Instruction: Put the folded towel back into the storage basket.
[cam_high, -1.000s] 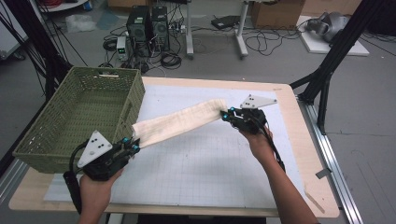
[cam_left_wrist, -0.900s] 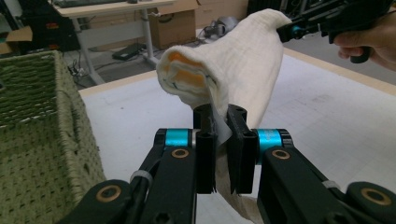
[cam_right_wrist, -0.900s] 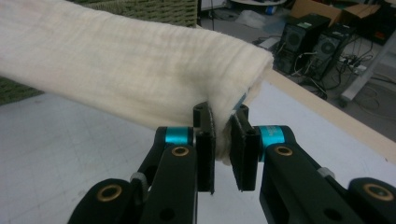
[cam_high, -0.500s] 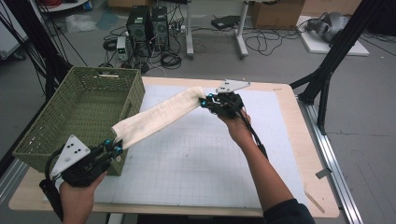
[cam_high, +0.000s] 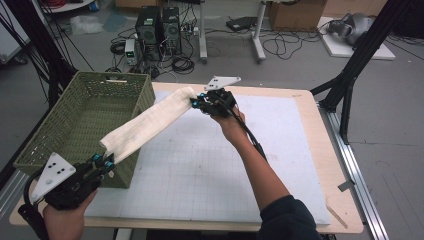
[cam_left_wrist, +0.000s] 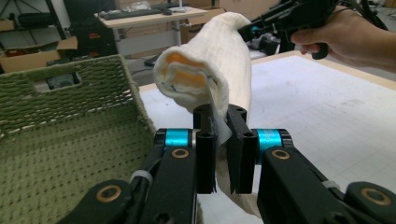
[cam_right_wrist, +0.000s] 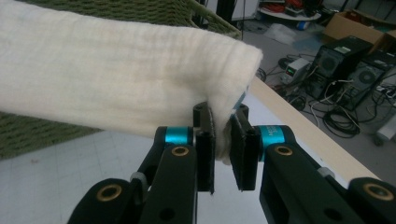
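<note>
Two grippers share one load, a long folded cream towel (cam_high: 147, 122) stretched in the air between them. Farthest left stands the green woven basket (cam_high: 82, 120), on the left part of the table (cam_high: 310, 200); its near corner sits just behind the left gripper (cam_high: 102, 162), which hangs low by the table's front edge with its jaws clenched on the towel's near end; the left gripper view shows the cloth (cam_left_wrist: 205, 79) pinched between the two black pads, its folded layers bulging above them. From there the towel rises slantwise past the basket's right wall to the right gripper (cam_high: 197, 103), held up over the far side of the white mat (cam_high: 215, 170); its jaws too are clamped on cloth, the towel's far end (cam_right_wrist: 140, 79) bunched between them.

Compared with a second ago, both hands have swung leftward, the right one more than the left, and the towel's span now lies alongside and partly over the basket's rim rather than over the mat; both grips are unchanged. The likely meaning is that the towel is being carried to the basket; lowering it inside and letting go are not yet done.
</note>
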